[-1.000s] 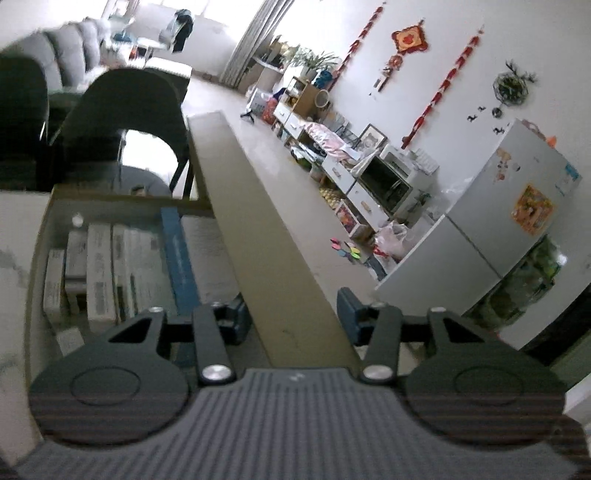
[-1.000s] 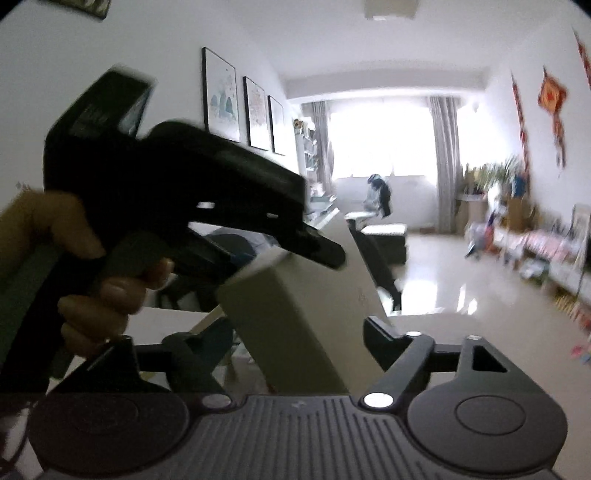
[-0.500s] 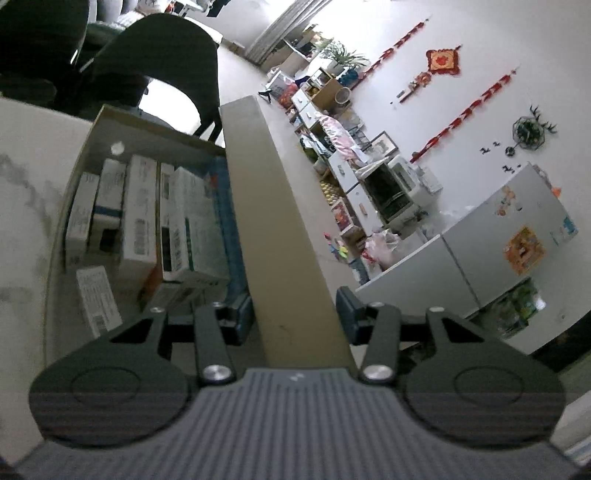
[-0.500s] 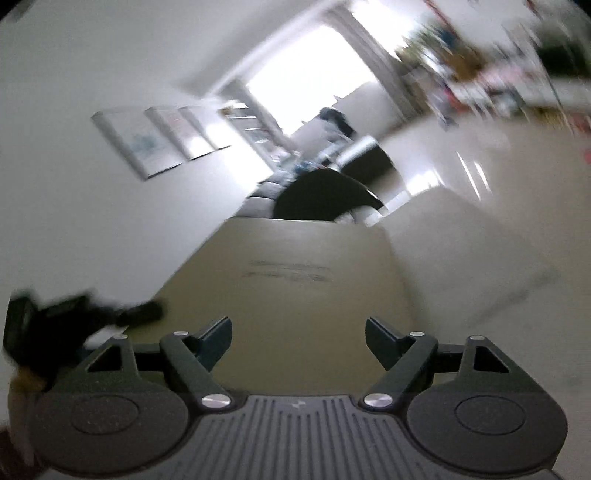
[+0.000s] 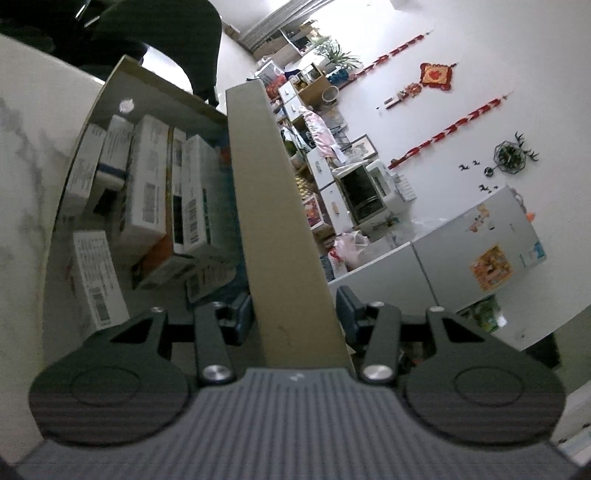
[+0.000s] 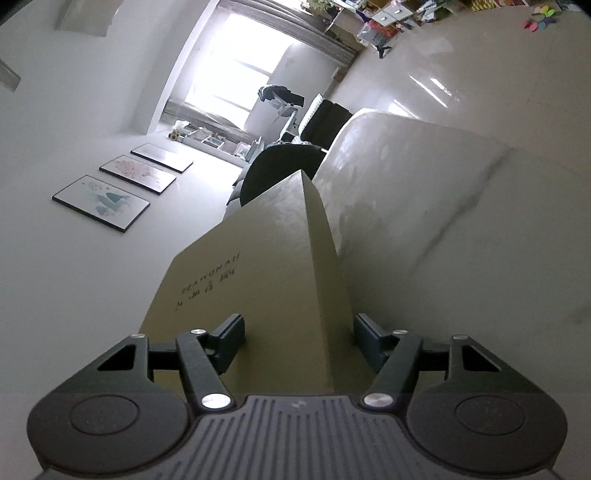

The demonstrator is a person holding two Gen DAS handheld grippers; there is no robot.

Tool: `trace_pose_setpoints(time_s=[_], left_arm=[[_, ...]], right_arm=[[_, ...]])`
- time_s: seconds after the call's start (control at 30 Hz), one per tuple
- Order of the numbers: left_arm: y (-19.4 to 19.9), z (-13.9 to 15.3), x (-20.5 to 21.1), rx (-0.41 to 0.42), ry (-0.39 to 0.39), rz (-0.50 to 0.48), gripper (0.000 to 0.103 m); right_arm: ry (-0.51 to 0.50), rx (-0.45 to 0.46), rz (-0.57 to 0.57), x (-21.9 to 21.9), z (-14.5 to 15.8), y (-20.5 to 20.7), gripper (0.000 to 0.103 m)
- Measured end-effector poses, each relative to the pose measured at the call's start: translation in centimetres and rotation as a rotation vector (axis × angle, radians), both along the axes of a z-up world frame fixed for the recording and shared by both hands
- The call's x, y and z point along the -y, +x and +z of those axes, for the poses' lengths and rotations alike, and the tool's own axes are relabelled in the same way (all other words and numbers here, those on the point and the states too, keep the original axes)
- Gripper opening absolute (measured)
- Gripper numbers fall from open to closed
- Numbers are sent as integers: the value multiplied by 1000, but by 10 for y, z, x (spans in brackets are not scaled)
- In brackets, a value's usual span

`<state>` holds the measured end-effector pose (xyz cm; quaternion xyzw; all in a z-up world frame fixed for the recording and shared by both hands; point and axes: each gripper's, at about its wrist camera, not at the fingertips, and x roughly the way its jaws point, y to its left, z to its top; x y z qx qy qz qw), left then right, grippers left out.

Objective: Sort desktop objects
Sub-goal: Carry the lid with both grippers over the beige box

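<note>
A long tan cardboard lid (image 5: 266, 192) runs away from the camera between the fingers of my left gripper (image 5: 295, 314), and both pads press on its sides. Left of it lies an open cardboard box (image 5: 110, 88) packed with several white medicine cartons (image 5: 146, 184). In the right wrist view the same kind of tan lid (image 6: 258, 266), with dark print on its broad face, sits between the fingers of my right gripper (image 6: 297, 341). Its jaws are closing around the lid and the pads stand just off its faces.
The box rests on a white marbled table (image 5: 22, 147), which also shows to the right of the lid (image 6: 424, 206). Dark chairs (image 5: 166, 29) (image 6: 280, 162) stand behind the table. A fridge (image 5: 480, 258) and cabinets line the far wall.
The left gripper has sunk toward the open box with the lid, so the cartons look larger. The right gripper has rolled hard, moved onto the lid's end and narrowed its jaws.
</note>
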<state>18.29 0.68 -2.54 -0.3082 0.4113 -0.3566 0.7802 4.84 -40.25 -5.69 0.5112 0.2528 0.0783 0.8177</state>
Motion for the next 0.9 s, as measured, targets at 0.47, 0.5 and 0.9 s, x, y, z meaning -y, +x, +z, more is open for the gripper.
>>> trace_pose_setpoints(time_s=[0.47,0.5,0.9], left_arm=[[-16,10,-41,110,-28,86,46],[-18,10,-46,115,-32,90,46],[-25,-11,-88,90,-90,164,48]], right_arm=[[-73,46,60,-38,32,12,65],[-71,51,68,-42,34,11,65],[-144,92,125,-80,62,24,65]])
